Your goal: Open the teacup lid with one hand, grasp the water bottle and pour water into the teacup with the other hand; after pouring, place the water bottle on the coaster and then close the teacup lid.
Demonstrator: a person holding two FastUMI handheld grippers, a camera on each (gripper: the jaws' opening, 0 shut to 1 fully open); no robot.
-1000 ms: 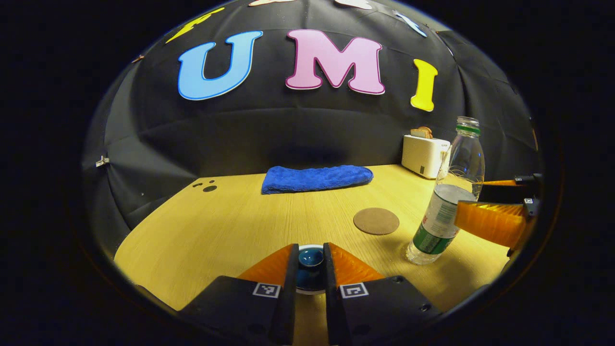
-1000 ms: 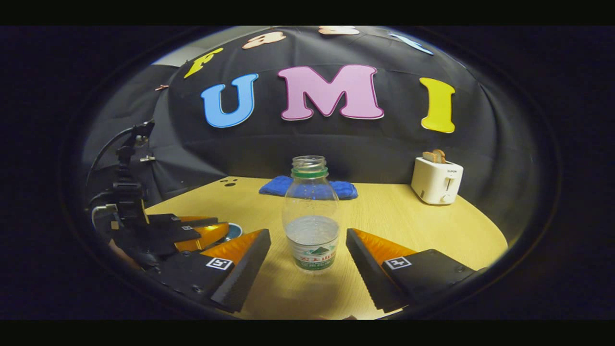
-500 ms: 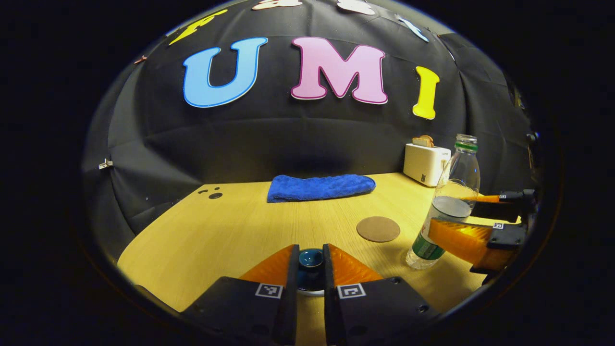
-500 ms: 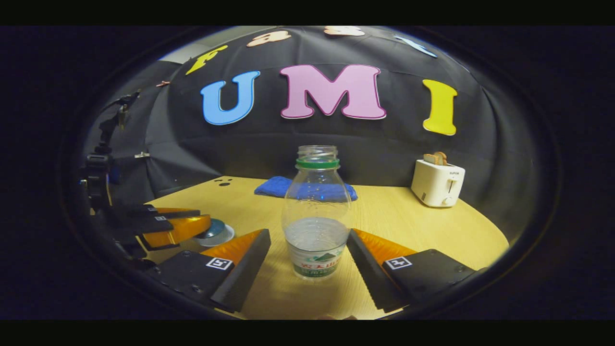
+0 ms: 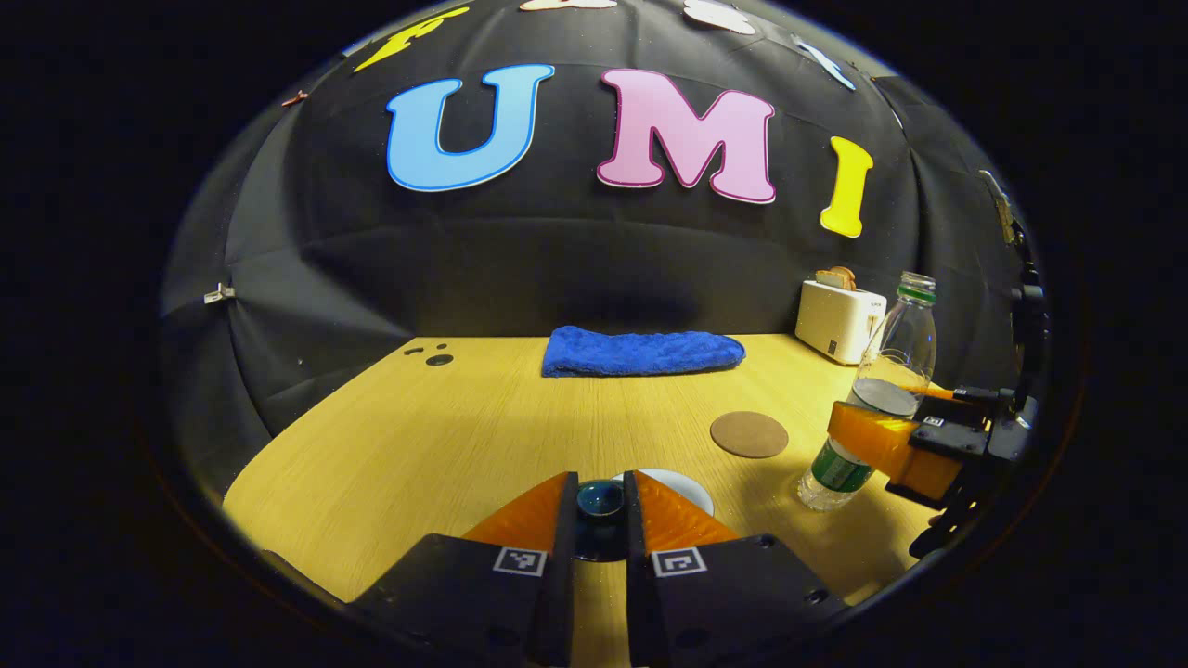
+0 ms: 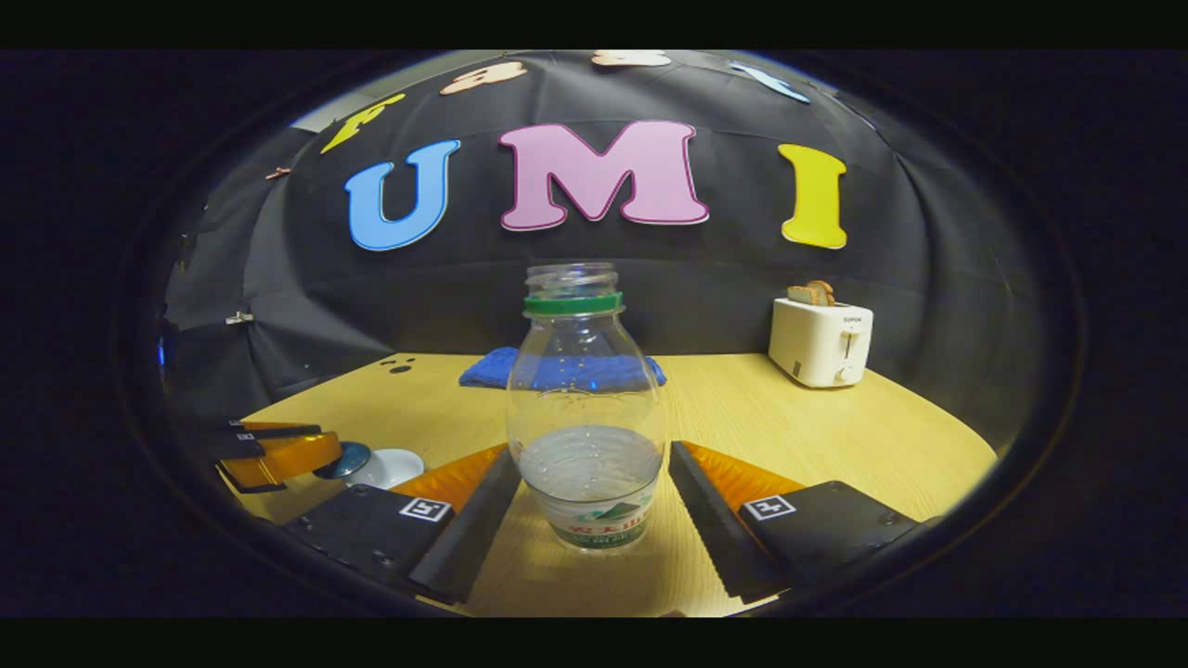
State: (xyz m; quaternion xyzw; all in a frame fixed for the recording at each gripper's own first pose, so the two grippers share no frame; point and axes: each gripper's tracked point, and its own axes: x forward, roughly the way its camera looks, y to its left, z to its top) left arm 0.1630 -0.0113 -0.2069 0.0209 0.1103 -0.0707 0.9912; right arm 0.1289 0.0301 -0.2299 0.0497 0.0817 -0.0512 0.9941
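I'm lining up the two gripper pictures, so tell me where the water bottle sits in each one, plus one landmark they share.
Left gripper view: the water bottle stands at the far right, just right of the round coaster, with the right gripper around it.
Right gripper view: the water bottle stands dead centre, uncapped, between that gripper's own fingers.
Shared landmark: the white toaster at the table's back right.

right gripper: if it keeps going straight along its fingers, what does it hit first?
The water bottle. It stands upright between the right gripper's open fingers, dead ahead. Behind it lies the blue towel, though depth is hard to judge.
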